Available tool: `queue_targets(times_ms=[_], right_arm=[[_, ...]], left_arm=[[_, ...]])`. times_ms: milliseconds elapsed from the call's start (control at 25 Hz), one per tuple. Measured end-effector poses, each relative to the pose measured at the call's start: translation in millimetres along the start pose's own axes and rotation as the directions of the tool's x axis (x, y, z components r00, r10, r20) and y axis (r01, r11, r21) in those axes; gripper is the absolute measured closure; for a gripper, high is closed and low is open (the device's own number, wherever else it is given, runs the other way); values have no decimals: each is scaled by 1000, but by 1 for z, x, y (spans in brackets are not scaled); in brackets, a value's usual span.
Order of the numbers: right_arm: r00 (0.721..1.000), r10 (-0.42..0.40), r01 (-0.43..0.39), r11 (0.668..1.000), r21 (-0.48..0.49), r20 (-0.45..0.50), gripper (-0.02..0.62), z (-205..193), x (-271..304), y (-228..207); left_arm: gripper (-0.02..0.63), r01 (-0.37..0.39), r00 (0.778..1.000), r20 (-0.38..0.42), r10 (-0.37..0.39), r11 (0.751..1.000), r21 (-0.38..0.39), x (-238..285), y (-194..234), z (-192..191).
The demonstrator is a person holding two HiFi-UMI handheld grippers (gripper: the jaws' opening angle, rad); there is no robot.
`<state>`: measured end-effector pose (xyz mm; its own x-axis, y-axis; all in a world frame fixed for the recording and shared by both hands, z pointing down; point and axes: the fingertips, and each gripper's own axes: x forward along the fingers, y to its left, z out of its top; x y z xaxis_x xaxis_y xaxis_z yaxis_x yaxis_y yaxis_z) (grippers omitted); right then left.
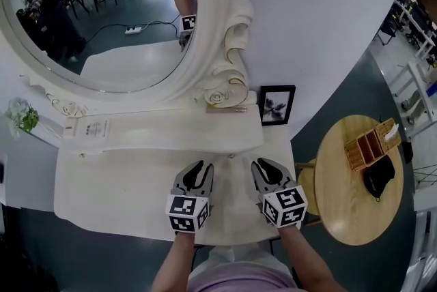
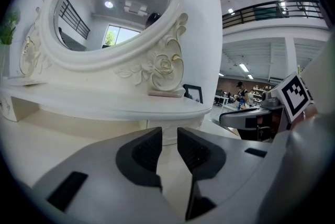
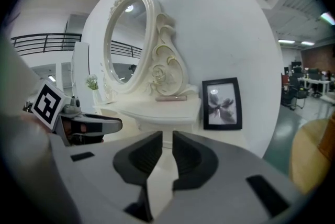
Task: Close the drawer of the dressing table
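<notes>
The white dressing table (image 1: 116,195) fills the middle of the head view, with its oval mirror (image 1: 89,4) and a raised shelf (image 1: 171,130) behind the top. No drawer front shows in any view; the table's front edge hides whatever is below it. My left gripper (image 1: 198,165) and right gripper (image 1: 263,164) hover side by side over the table top, pointing at the shelf. In the left gripper view the left gripper (image 2: 169,136) has its jaws a narrow gap apart, with nothing between them. The right gripper (image 3: 167,139) also shows a narrow, empty gap.
A black picture frame (image 1: 276,105) stands at the shelf's right end. A small green plant (image 1: 24,117) sits at the far left. To the right stands a round wooden table (image 1: 341,215) carrying a wooden box (image 1: 372,144) and a black object (image 1: 377,178). People and desks show in the mirror.
</notes>
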<state>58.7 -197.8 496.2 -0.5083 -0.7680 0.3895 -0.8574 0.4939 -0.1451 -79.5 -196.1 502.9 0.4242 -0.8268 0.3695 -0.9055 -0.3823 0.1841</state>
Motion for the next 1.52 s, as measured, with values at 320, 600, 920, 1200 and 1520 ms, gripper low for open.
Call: queue_targets(times_ms=[320, 600, 920, 1200, 1520], right_arm=[[999, -2, 2, 1000, 0, 44, 581, 4, -23, 12], [998, -4, 4, 1000, -1, 69, 591, 7, -41, 21], [993, -10, 11, 1000, -6, 115, 591, 16, -58, 29], [988, -17, 18, 1000, -5, 156, 592, 25, -73, 30], [981, -36, 30, 999, 37, 188, 592, 30, -86, 22]], left_arm=[[567, 14, 999, 41, -15, 1000, 24, -21, -13, 5], [594, 25, 998, 61, -27, 999, 31, -35, -22, 7], [603, 42, 995, 88, -45, 998, 39, -49, -29, 13], [604, 37, 992, 117, -41, 999, 39, -61, -29, 20], [604, 23, 990, 140, -29, 999, 44, -70, -26, 27]])
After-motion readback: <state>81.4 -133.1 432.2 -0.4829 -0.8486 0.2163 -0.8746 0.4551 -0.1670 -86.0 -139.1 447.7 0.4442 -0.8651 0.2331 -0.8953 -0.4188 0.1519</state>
